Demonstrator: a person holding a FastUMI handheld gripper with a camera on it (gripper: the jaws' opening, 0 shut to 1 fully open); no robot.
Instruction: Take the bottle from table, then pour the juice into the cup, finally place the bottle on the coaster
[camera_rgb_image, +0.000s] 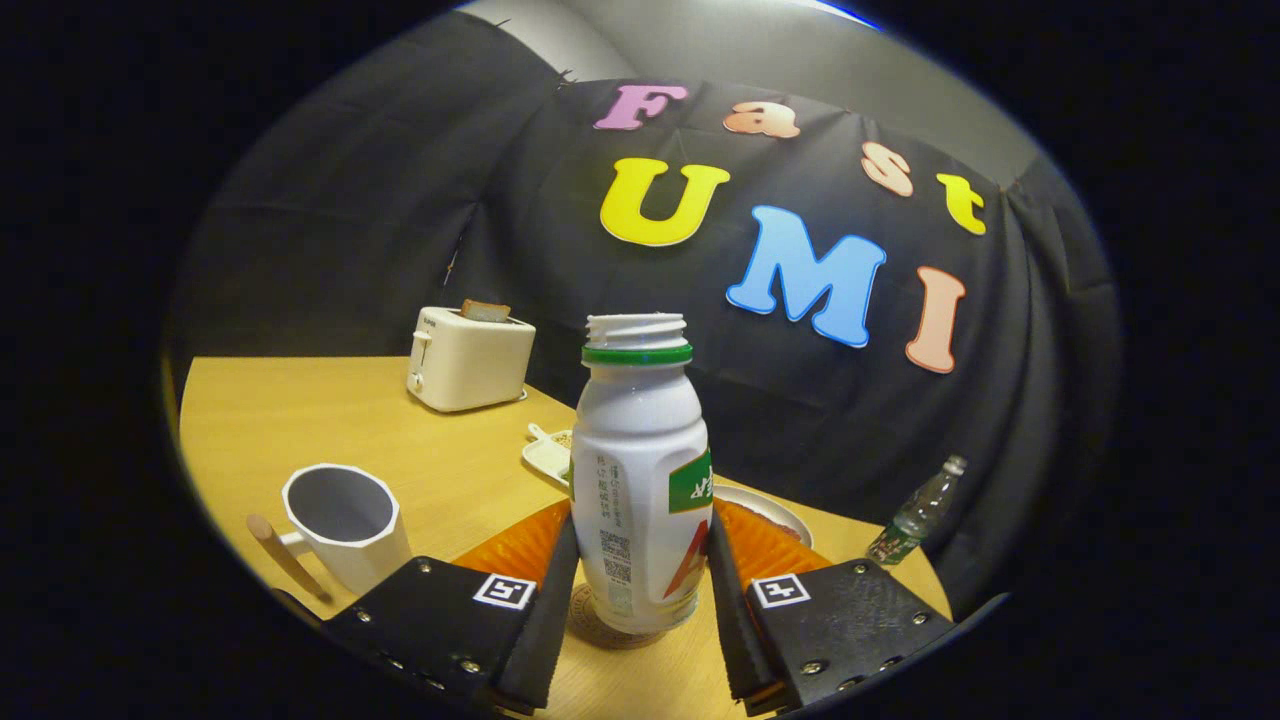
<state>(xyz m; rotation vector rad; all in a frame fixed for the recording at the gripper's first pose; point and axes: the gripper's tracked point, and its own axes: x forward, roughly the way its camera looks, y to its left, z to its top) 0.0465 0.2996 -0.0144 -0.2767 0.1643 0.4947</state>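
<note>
The bottle (640, 480) stands upright between the fingers of the gripper (640, 610), a small white plastic one with a green ring under its uncapped, threaded neck. Its base sits on a round brownish coaster (600, 622) on the wooden table (300, 420). Both fingers lie flat against the bottle's lower sides, left and right, so the tongs look pinched on it, though I cannot tell how hard they press.

To the near left stands the white cup (345, 525), its mouth open and its wooden handle pointing left; I cannot tell whether it holds any juice. Behind the bottle an orange mat (770, 545) spreads with a plate (770, 512) on it, and a small white dish (548, 455) lies just left of that. A toaster (468, 360) sits far left, a clear water bottle (915, 520) at the right edge of the table.

The bottle looks light and thin-walled; I would guess it gives a little under a squeeze, and its smooth label may slip. The straight lower body, where the fingers are, seems the right place to hold it, below the shoulder. With no cap, any tilt could spill. Since it stands on the coaster, the task looks nearly done.
</note>
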